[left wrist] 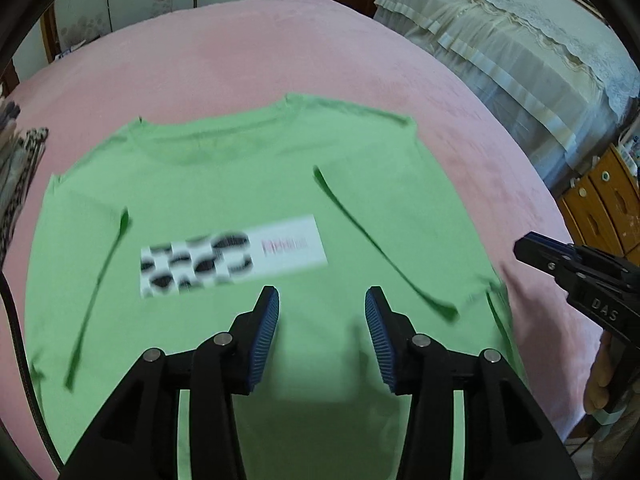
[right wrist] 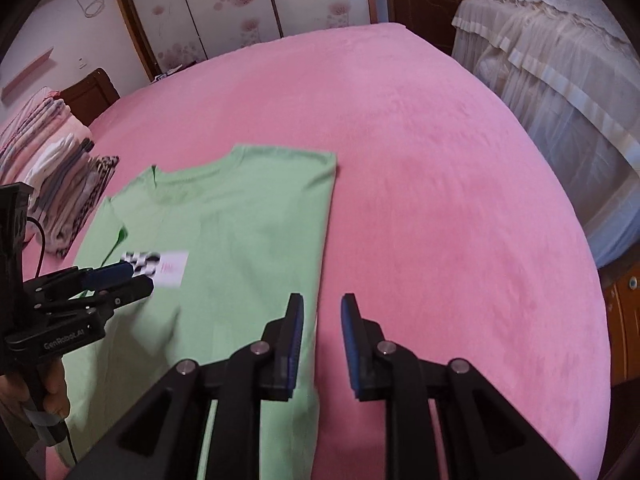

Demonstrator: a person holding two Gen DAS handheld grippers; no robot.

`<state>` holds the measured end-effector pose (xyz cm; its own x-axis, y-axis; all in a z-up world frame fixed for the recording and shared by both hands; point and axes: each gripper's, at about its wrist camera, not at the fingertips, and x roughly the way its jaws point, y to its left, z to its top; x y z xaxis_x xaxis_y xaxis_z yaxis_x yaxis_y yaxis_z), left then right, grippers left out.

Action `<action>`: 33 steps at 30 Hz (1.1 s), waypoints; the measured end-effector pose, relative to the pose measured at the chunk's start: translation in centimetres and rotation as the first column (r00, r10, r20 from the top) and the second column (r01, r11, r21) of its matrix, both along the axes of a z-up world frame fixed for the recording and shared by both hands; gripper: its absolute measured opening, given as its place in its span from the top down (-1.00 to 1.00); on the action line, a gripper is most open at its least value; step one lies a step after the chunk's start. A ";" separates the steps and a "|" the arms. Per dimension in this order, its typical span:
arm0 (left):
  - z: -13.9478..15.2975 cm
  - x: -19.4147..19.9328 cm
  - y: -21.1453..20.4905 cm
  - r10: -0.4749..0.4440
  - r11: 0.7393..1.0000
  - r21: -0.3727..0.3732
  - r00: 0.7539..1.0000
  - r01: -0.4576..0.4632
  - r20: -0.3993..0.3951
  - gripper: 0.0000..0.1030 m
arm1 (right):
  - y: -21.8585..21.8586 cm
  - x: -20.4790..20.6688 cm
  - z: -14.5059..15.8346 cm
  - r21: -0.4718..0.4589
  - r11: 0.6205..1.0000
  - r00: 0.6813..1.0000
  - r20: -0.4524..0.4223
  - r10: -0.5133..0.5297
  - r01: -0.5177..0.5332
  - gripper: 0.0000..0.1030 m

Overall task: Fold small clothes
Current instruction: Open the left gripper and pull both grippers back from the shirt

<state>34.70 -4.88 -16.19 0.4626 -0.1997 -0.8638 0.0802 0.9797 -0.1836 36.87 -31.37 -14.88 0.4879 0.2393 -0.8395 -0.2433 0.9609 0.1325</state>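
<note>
Pink bedding (right wrist: 420,200) covers the wide bed on which the work is done, and behind it sliding doors with a flower pattern (right wrist: 224,4) are seen. At the right side, a second piece of furniture is draped with a cream lace cover (left wrist: 520,40), and a wooden cabinet (left wrist: 604,200) is seen below it. No box or basket can be found in either view; the only store of things is a stack of folded clothes (right wrist: 60,184) that is laid on the bed near the wooden headboard, just beside the far left corner of the shirt.

The green T-shirt (left wrist: 256,184) is spread flat on the bedding, with the collar away from the cameras and a white printed label (left wrist: 234,256) on the chest. Both sleeves are seen folded inward onto the body, so that the sides are straight.

The left gripper (left wrist: 322,336) is held above the lower middle of the shirt. Its jaws are parted to a moderate gap and nothing is gripped between them. The right gripper (right wrist: 322,344) is held above the right edge of the shirt, where green cloth meets pink bedding. Its jaws are parted more narrowly, and nothing is held there either. The blue pads (right wrist: 350,344) are clearly visible. Part of a hand (right wrist: 48,396) is seen on the left gripper's handle.
</note>
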 end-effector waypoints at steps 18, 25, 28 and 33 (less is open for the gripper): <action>0.0 -10.6 7.7 0.157 0.981 0.126 0.987 -0.151 -0.041 -0.33 | 0.0 -2.0 -3.5 -0.004 0.994 0.990 -0.088 -0.110 0.110 0.63; 3.3 -15.1 11.2 0.233 0.953 0.191 0.972 -0.234 0.029 -0.65 | 0.2 -7.1 0.8 0.036 0.994 0.995 -0.031 -0.100 0.101 0.63; 5.0 -17.4 12.6 0.251 0.944 0.206 0.966 -0.259 0.065 -0.66 | 0.5 -10.4 2.8 0.039 0.996 0.996 0.001 -0.086 0.086 0.63; 8.2 -22.0 14.4 0.274 0.947 0.138 0.952 -0.292 0.135 -0.66 | 0.6 -15.7 6.4 0.062 0.994 0.994 0.067 -0.092 0.088 0.63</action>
<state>12.67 9.53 -7.97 0.5767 0.0850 -0.8125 -0.1927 0.9807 -0.0342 21.20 -30.74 -8.48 0.5664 0.2397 -0.7885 -0.1668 0.9703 0.1751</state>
